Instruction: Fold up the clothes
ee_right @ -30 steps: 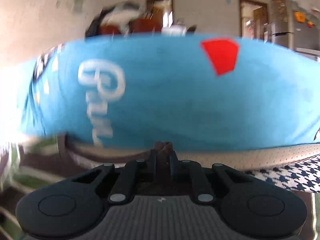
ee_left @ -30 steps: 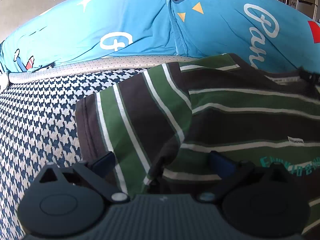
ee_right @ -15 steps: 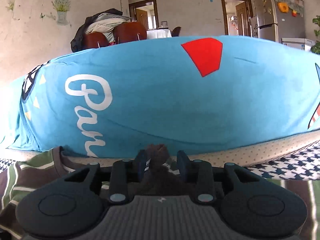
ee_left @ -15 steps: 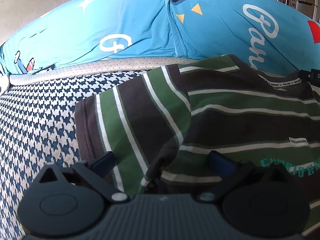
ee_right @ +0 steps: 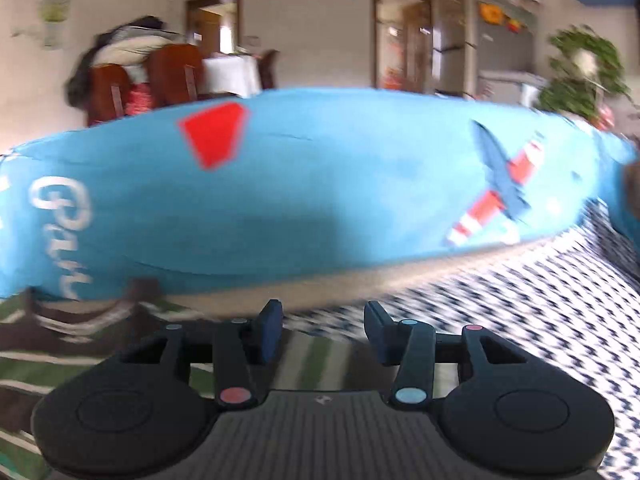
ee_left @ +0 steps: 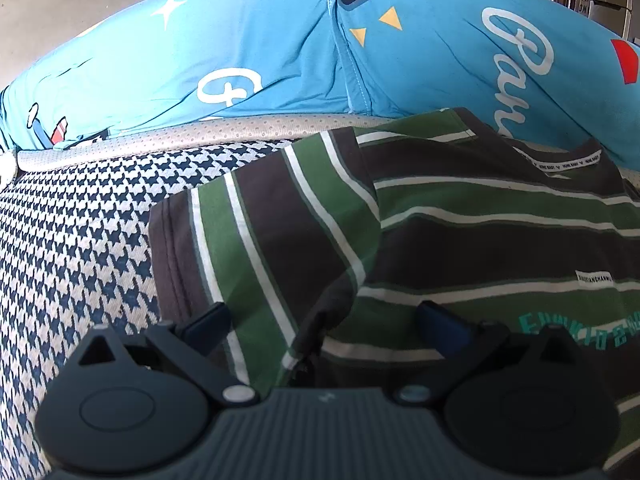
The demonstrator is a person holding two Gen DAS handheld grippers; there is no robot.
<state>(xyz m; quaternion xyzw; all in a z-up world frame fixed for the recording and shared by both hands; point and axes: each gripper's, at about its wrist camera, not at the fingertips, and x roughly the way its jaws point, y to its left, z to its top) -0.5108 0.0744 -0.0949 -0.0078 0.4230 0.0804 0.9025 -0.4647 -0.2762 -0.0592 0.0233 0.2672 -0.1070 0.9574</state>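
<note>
A green, brown and white striped shirt (ee_left: 480, 240) lies on a houndstooth cover (ee_left: 80, 240), its sleeve folded over towards the body. My left gripper (ee_left: 324, 324) hangs low over the sleeve fold, open wide. A ridge of the cloth rises between its blue pads (ee_left: 208, 322), and neither pad presses on it. In the blurred right wrist view, my right gripper (ee_right: 324, 330) is over the shirt's edge (ee_right: 80, 344). Its jaws are opening and nothing is between them.
A long blue printed cushion (ee_left: 280, 40) runs along the back of the cover, just behind the shirt's collar; it fills the right wrist view too (ee_right: 320, 200). Houndstooth cover (ee_right: 520, 320) stretches to the right. Chairs (ee_right: 160, 80) and doorways stand beyond.
My right gripper, shut on dark shirt cloth a second ago, has let go and swung right, away from the shirt. The collar now lies flat. My left gripper has not moved.
</note>
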